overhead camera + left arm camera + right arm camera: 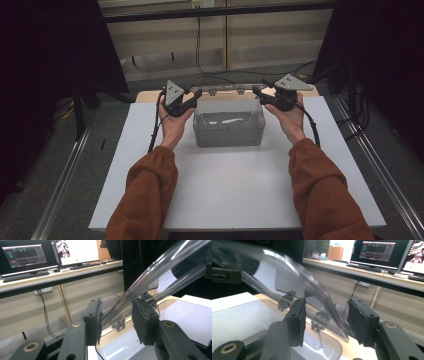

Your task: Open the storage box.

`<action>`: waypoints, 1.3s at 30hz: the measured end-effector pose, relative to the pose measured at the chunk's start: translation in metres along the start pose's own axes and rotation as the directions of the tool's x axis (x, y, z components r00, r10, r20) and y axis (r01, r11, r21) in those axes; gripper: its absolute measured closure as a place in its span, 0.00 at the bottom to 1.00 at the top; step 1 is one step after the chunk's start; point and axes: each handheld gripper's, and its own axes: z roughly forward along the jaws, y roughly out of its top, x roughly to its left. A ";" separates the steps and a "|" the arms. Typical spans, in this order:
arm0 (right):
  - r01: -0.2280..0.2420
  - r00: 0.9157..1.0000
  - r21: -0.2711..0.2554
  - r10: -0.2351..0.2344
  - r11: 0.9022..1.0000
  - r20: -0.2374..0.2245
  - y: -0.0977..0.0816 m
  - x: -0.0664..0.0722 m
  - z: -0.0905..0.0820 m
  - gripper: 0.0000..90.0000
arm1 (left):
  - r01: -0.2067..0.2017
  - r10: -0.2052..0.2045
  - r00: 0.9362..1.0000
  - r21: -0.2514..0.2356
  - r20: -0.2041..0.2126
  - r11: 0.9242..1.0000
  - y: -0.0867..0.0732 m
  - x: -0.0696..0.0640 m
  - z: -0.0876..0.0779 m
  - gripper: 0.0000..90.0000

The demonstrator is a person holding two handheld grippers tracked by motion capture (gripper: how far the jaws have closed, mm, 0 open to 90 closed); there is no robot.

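Clear plastic makes up both the box (228,125) and its hinged lid (230,95), which stand near the far edge of a white table (230,190). The lid is raised and tilted back on small metal hinges along the rear rim. Something pale lies inside the box, too faint to identify.

On the left, the left hand-held gripper (192,97) reaches in at the lid's left end. In the left gripper view the lid's edge (140,282) runs as a thin transparent strip slanting up between the two black jaws. One pad (96,315) looks to touch it while the other (143,320) stands off with a gap, so the jaws are partly spread around the edge and not yet pinching it.

On the right, the right hand-held gripper (261,95) mirrors it at the lid's right end. In the right gripper view the lid's corner (322,300), blurred, passes between the jaws with space on both sides; these jaws are spread too.

The lid appears light, thin and somewhat springy, with a smooth, glossy surface likely to slip between pads. It probably flexes if taken at one end alone, so holding both ends of the free edge, close to the corners, seems the sound choice. Hinges look small, so twisting could strain them.
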 end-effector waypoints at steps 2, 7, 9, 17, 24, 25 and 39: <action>-0.014 1.000 -0.010 0.014 1.000 0.001 0.000 -0.002 0.004 0.55 | 0.018 -0.018 1.000 -0.007 0.002 1.000 0.000 0.001 0.001 0.68; -0.018 1.000 -0.002 0.018 1.000 0.006 -0.003 -0.004 0.007 0.58 | 0.008 -0.008 1.000 0.005 0.003 1.000 0.004 0.002 0.003 0.69; -0.024 1.000 0.006 0.024 1.000 0.004 -0.005 -0.006 0.008 0.58 | -0.007 0.007 1.000 0.008 0.001 1.000 0.005 0.002 0.004 0.68; -0.028 1.000 0.013 0.028 1.000 0.009 -0.013 -0.009 0.014 0.66 | -0.013 0.013 1.000 0.004 -0.009 1.000 0.004 0.004 0.007 0.69; -0.047 0.999 0.004 0.047 0.999 0.011 -0.015 -0.011 0.020 0.69 | -0.013 0.013 1.000 0.004 -0.011 1.000 0.004 0.007 0.011 0.70; -0.040 0.999 0.006 0.040 0.999 0.011 -0.014 -0.012 0.020 0.70 | -0.019 0.019 1.000 0.011 -0.012 1.000 0.003 0.009 0.012 0.70; -0.047 0.999 0.001 0.047 0.999 0.021 -0.010 -0.018 0.026 0.74 | 0.000 0.001 1.000 0.034 -0.030 0.999 -0.002 0.019 0.024 0.70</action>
